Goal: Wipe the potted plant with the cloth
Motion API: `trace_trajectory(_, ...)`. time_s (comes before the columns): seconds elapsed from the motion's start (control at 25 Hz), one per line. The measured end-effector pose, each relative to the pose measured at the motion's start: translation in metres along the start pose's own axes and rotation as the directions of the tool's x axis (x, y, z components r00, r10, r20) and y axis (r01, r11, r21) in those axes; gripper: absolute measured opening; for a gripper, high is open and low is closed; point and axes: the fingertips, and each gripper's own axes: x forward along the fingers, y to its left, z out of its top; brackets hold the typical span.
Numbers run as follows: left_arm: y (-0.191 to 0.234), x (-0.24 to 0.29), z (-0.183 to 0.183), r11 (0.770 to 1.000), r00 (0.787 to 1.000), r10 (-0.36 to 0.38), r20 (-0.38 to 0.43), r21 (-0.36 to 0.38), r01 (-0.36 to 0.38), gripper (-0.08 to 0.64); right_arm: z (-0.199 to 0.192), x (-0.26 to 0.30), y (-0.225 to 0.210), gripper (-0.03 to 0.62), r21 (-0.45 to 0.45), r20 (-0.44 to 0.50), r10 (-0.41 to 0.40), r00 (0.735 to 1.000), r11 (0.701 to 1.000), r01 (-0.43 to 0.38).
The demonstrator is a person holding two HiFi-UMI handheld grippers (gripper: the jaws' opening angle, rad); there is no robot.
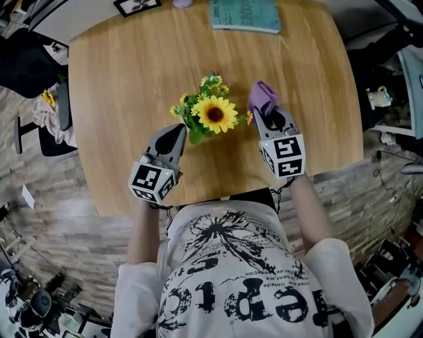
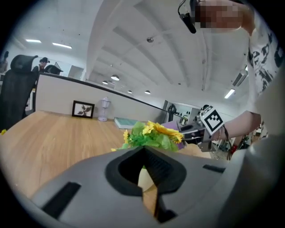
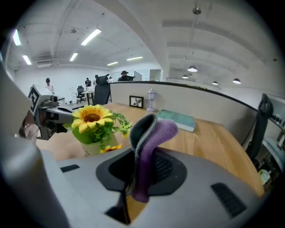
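Note:
A small potted plant (image 1: 213, 113) with a big sunflower, little yellow blooms and green leaves stands mid-table; it also shows as the plant (image 2: 153, 136) and the plant (image 3: 94, 126). My right gripper (image 1: 264, 113) sits just right of the flowers, shut on a purple cloth (image 1: 262, 98) that sticks up from its jaws, seen too as the cloth (image 3: 149, 144). My left gripper (image 1: 178, 130) is close on the plant's left, shut and holding nothing; its tip points at the pot (image 2: 144, 179).
The wooden table (image 1: 132, 79) carries a teal book (image 1: 244, 14) at the far edge, a framed picture (image 1: 135, 5) at the far left, and a small pale object (image 1: 182, 2) between them. A dark chair (image 1: 26, 63) stands left of the table.

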Motion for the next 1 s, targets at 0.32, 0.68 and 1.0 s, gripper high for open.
trace_trajectory(0.32, 0.007, 0.018, -0.022, 0.995, 0.992, 0.102, -0.078, 0.019, -0.101, 0.003, -0.021, 0.044, 0.029, 0.072, -0.115, -0.115, 0.212, 0.970, 0.968, -0.225)
trace_trajectory(0.68, 0.009, 0.019, -0.026, 0.995, 0.995, 0.086, -0.054, -0.036, -0.088, 0.003, -0.027, 0.071, 0.050, 0.072, -0.112, -0.160, 0.314, 0.936, 0.936, -0.333)
trace_trajectory(1.0, 0.008, 0.020, -0.027, 0.999, 0.997, 0.043, -0.061, -0.007, -0.043, 0.003, -0.032, 0.076, 0.084, 0.072, -0.135, -0.213, 0.384, 0.899, 0.899, -0.416)
